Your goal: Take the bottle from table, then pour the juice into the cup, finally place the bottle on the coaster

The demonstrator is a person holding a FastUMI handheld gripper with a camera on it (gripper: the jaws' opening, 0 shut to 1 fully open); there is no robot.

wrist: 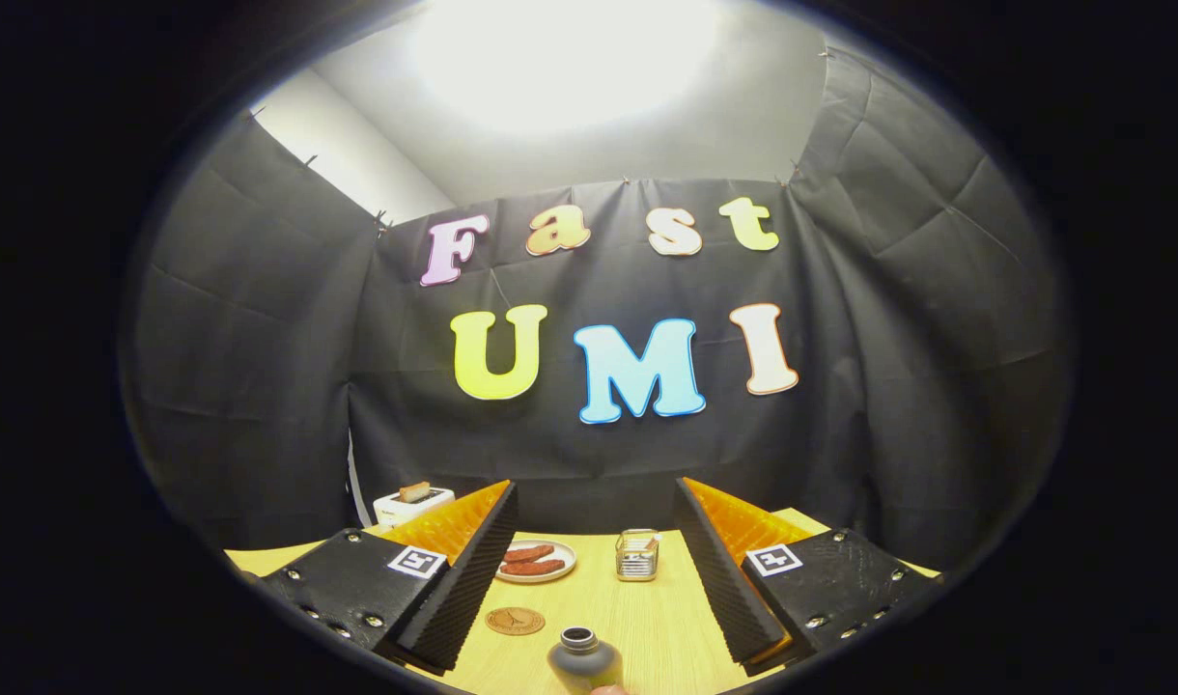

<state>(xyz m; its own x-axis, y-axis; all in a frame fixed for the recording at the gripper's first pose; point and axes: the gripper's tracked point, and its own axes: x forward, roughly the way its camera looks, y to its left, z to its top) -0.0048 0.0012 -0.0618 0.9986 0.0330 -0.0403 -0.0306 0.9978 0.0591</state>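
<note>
Tongs [589,579]: ribbed pads, screwed mounts, what look like square tags.

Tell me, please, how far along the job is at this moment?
Nothing looks done yet. The gripper is open, and the bottle stands on the table between its fingers, not gripped. Still left: grasping it, pouring into the cup beyond, then placing it on the coaster.

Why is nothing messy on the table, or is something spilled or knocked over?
Nothing stands out. The bottle stands upright between the open fingers of the hand-held gripper, with no cap on. The cup, coaster and plate sit flat on the table, with no spill showing.
</note>
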